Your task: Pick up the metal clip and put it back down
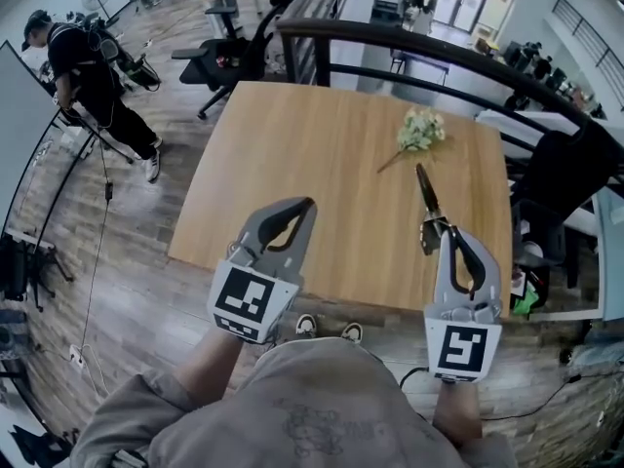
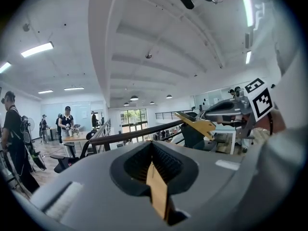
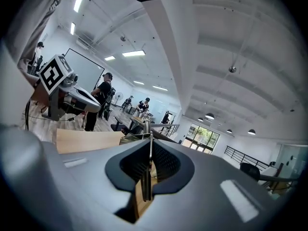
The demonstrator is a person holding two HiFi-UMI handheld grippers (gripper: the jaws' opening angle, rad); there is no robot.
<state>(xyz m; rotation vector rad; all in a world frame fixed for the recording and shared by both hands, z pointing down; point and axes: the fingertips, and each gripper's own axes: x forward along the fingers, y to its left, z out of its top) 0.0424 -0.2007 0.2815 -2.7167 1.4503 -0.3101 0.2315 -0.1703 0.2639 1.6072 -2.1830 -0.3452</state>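
Observation:
The metal clip [image 1: 427, 201] is a long, thin piece held over the wooden table [image 1: 292, 164], pointing away from me. My right gripper [image 1: 441, 234] is shut on its near end. In the right gripper view the clip's thin metal strip [image 3: 146, 170] is pinched between the closed pads and sticks out beyond them. My left gripper [image 1: 306, 207] hovers above the table's near edge, shut with nothing in it. In the left gripper view the right gripper [image 2: 230, 110] appears at the right, with the clip [image 2: 198, 124] jutting out leftward from it.
A small bunch of pale flowers [image 1: 420, 129] lies on the far right of the table. A dark curved railing [image 1: 409, 42] runs behind the table. An office chair [image 1: 226, 55] and a standing person [image 1: 90, 76] are at the left, on the wood floor.

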